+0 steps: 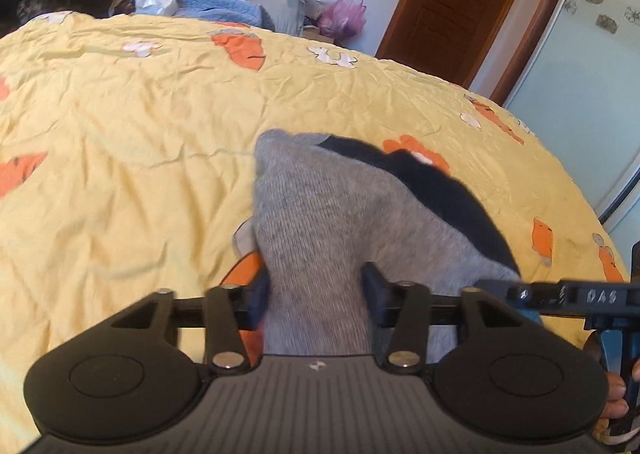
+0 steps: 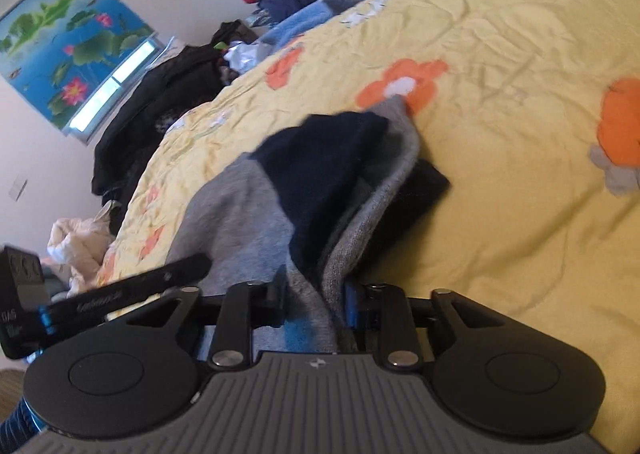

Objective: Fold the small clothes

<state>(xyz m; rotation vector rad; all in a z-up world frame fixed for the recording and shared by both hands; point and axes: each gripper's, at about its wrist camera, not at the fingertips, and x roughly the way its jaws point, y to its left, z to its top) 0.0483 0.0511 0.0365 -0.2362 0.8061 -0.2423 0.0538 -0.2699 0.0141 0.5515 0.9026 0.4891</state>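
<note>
Both claws clamped on the same grey sock (image 1: 320, 213): left gripper (image 1: 316, 290) pinches bunched knit; right gripper (image 2: 314, 298) nipped tight on its edge; neither near fully closed, fabric fills the gap. Risk: knit slips from the thin right-hand bite, or the navy toe (image 2: 320, 157) flops and skews the fold. Sock runs forward from both jaws, far end draped on the yellow quilt (image 1: 120, 133).

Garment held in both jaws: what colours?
Grey knit with dark navy, near-black panels; clearest in the right wrist view.
</note>
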